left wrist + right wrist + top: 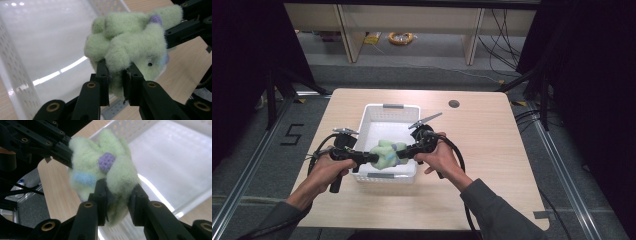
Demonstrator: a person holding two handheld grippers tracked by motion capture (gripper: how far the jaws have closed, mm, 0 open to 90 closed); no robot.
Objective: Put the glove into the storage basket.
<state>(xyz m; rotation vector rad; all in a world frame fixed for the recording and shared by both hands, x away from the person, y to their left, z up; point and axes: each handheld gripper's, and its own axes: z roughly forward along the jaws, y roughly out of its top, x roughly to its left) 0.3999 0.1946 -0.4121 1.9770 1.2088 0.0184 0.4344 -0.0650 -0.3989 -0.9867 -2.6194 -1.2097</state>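
Observation:
A fluffy pale green plush toy [385, 154] with a purple knob and a light blue patch hangs over the near end of a white perforated basket [371, 114]. My left gripper [373, 157] is shut on the toy's left side, and my right gripper [404, 155] is shut on its right side. In the left gripper view the toy [130, 45] bulges between the jaws, a small black eye facing me. The right gripper view has the toy [105, 170] pinched low, with the basket floor [175, 162] behind it.
The basket stands in the middle of a light wooden table [482, 145]. A dark round hole [454, 104] sits in the tabletop at the back right. Black cables trail from both grippers. Beyond the table lie a grey floor, shelving legs and a yellow cable coil [400, 37].

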